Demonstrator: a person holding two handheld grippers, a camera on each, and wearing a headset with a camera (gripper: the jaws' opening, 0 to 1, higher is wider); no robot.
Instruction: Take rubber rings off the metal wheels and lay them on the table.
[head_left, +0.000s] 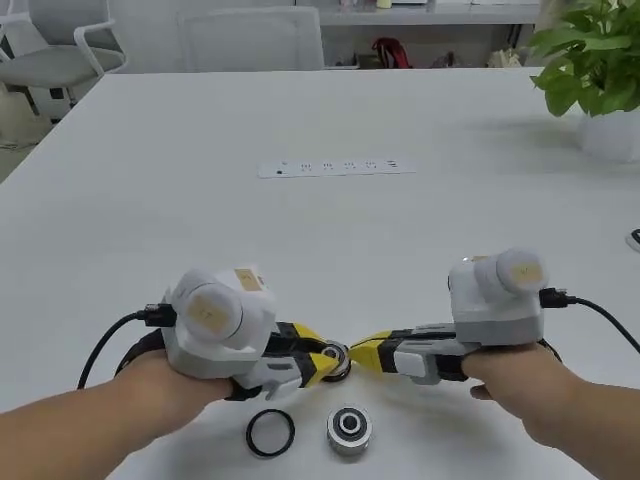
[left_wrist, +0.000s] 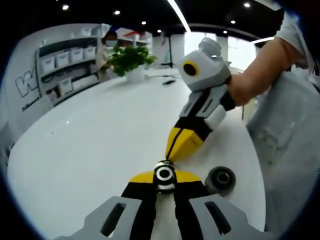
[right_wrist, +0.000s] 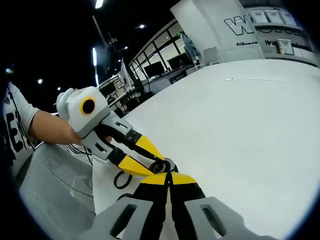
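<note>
At the table's (head_left: 330, 250) near edge a loose ring (head_left: 270, 432) lies flat beside a wheel (head_left: 349, 429), close but apart. Just beyond, the left gripper's (head_left: 324, 364) jaws pinch a second wheel (left_wrist: 164, 173). The right gripper's (head_left: 358, 352) jaws are pressed together, tips at that wheel's rim; whether they nip its rubber, cannot tell. Farther back a power strip (head_left: 335, 167) lies mid-table, and a plant (head_left: 592, 55) stands far right.

Office with meeting table (head_left: 300, 235), swivel chair (head_left: 55, 55), shelving (left_wrist: 65, 65).
</note>
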